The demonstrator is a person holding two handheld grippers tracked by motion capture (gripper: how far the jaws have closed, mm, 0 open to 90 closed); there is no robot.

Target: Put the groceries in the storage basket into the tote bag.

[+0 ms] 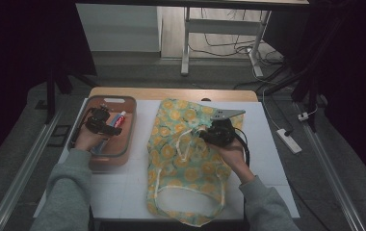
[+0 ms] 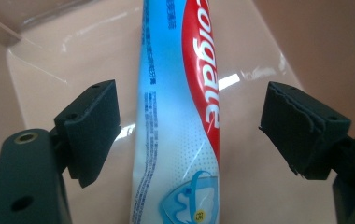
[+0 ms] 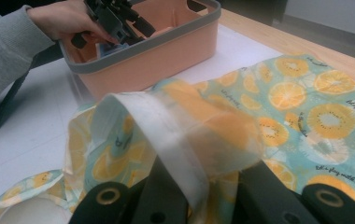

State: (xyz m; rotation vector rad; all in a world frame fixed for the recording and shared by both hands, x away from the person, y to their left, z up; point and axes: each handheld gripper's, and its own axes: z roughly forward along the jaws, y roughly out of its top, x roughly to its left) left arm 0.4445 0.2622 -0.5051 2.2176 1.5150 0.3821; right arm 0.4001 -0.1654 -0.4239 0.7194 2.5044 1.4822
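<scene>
High view: left tool (image 1: 105, 115) sits inside the peach bin (image 1: 123, 155), nose down over the toothpaste tube (image 1: 120, 119), likely lining up a pick. Right tool (image 1: 209, 131) pinches the citrus-print bag (image 1: 171, 159) mid-cloth, bag flat on the white surface (image 1: 123, 192), mouth toward the person; probably held to keep it ready for loading.

Left gripper view: tool wide, foam-faced pads (image 2: 94, 130) either side of the tube (image 2: 175, 135), not touching it. Tube is glossy, smooth plastic, lying on the shiny bin floor (image 2: 259, 186).

Right gripper view: tool clamped shut on a fold of thin, soft fabric with white hem (image 3: 166, 126). Rigid bin (image 3: 166, 60), grey rim, stands beyond; left tool (image 3: 115, 21) inside.
</scene>
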